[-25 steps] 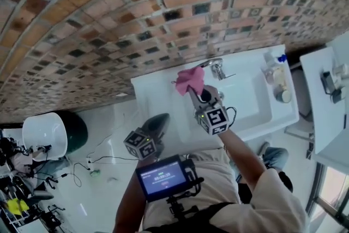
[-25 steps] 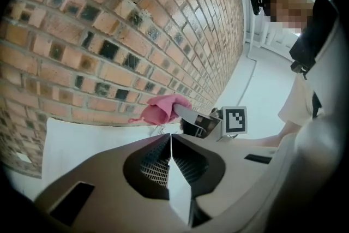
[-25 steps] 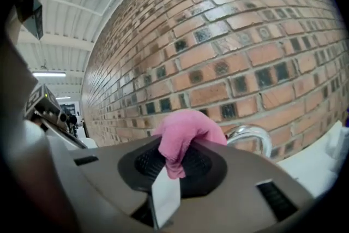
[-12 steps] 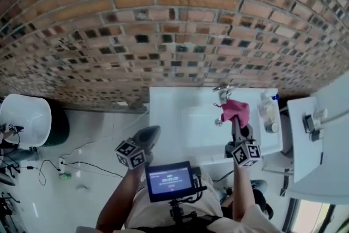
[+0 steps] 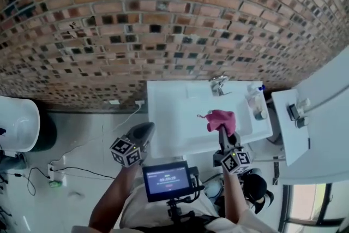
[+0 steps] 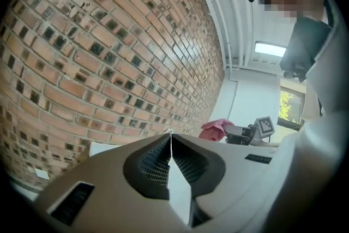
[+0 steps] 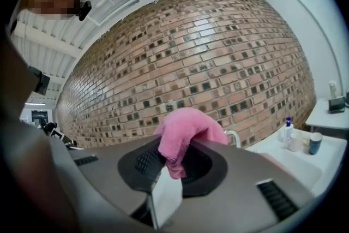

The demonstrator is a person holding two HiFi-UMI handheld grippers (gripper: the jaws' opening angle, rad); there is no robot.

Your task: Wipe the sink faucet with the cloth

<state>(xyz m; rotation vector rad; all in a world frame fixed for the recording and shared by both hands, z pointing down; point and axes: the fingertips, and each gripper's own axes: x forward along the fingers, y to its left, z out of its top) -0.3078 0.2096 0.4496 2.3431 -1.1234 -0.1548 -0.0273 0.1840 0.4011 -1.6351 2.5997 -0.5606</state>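
Observation:
A white sink (image 5: 174, 117) stands against the brick wall, its chrome faucet (image 5: 219, 84) at the back rim. My right gripper (image 5: 222, 131) is shut on a pink cloth (image 5: 221, 119) and holds it over the sink's front right part, apart from the faucet. In the right gripper view the cloth (image 7: 185, 128) drapes out of the jaws of that gripper (image 7: 173, 158), with the faucet (image 7: 234, 138) partly hidden behind it. My left gripper (image 5: 143, 132) hangs by the sink's front left corner. Its jaws (image 6: 170, 133) are shut with nothing between them.
A soap bottle (image 5: 253, 96) and small jars stand on the sink's right end. A white shelf (image 5: 294, 133) is to the right of the sink. A white tub (image 5: 16, 123) and cables (image 5: 54, 177) lie on the floor at the left.
The right gripper has drawn the cloth back from the faucet toward the sink's front edge. The left gripper has moved along with it, and the head view has shifted.

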